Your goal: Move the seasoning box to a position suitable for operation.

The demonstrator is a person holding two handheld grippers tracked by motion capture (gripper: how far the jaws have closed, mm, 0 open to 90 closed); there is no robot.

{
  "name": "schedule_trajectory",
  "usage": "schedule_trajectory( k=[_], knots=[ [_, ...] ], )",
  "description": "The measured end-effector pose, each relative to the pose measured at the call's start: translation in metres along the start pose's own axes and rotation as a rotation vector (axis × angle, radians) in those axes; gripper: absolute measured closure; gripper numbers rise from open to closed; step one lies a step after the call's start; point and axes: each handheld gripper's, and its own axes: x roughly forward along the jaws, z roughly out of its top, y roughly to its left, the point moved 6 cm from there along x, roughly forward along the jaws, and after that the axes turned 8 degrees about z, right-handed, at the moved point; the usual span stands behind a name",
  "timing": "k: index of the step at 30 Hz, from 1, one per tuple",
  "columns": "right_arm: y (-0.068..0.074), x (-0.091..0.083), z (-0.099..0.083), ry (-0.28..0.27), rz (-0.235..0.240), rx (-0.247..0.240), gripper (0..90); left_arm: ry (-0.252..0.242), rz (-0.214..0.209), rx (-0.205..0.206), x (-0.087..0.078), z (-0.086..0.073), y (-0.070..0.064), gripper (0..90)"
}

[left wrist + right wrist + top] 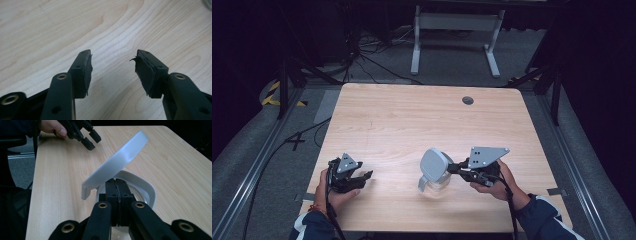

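A clear container with a white rim stands on the wooden table, front centre-right. Its pale grey lid is tilted up, raised on the side nearest my right gripper. My right gripper is shut, its tips right under the lid's raised edge above the rim; I cannot tell whether anything thin is pinched between the pads. My left gripper is open over bare wood at the front left, with nothing between its jaws, well apart from the container. It also appears far off in the right gripper view.
A round cable hole sits near the table's far edge. Beyond the table stands a white desk frame, with cables on the dark floor. Metal rails run along both sides of the table.
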Motion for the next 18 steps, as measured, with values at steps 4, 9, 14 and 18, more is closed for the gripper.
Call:
schedule_trajectory(
  k=[4, 9, 14, 18],
  knots=[
    [0.005, 0.002, 0.003, -0.001, 0.014, -0.013, 89.8, 0.029, 0.007, -0.019, 0.002, -0.007, 0.004, 39.9],
    [0.015, 0.008, 0.007, -0.007, 0.035, -0.042, 89.8, 0.04, -0.012, -0.053, 0.005, -0.01, 0.006, 34.3],
    [0.025, 0.015, 0.009, 0.01, 0.043, -0.081, 89.8, 0.029, -0.007, -0.034, 0.005, -0.011, 0.006, 32.7],
    [0.024, 0.015, 0.009, 0.018, 0.035, -0.083, 89.7, 0.028, -0.007, -0.024, 0.005, -0.011, 0.007, 32.5]
  ],
)
